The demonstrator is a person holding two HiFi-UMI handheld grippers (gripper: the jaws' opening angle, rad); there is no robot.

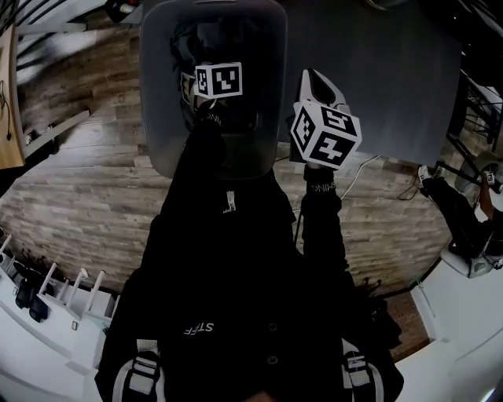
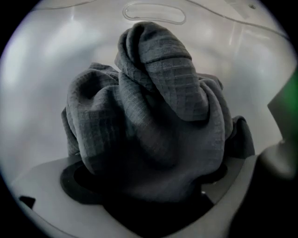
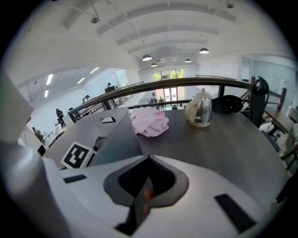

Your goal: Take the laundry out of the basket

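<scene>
A crumpled grey checked cloth [image 2: 153, 107] lies heaped inside the pale grey laundry basket [image 2: 42, 93], below its handle slot [image 2: 153, 13]. My left gripper [image 2: 146, 183] reaches down into the basket [image 1: 157, 118], its jaws spread wide with the cloth bulging between and over them; I see no pad pressing on it. In the head view the left gripper [image 1: 214, 59] is sunk in the basket's dark inside. My right gripper [image 1: 314, 78] hovers beside the basket's right wall over the dark table, its jaws [image 3: 146, 181] shut with nothing in them.
On the dark table [image 3: 223, 144] behind the basket [image 3: 111, 135] lie a pink cloth [image 3: 150, 122], a metal kettle [image 3: 199, 109] and a black object [image 3: 233, 103]. A railing runs along the table's far side. Wooden floor lies below the table's near edge.
</scene>
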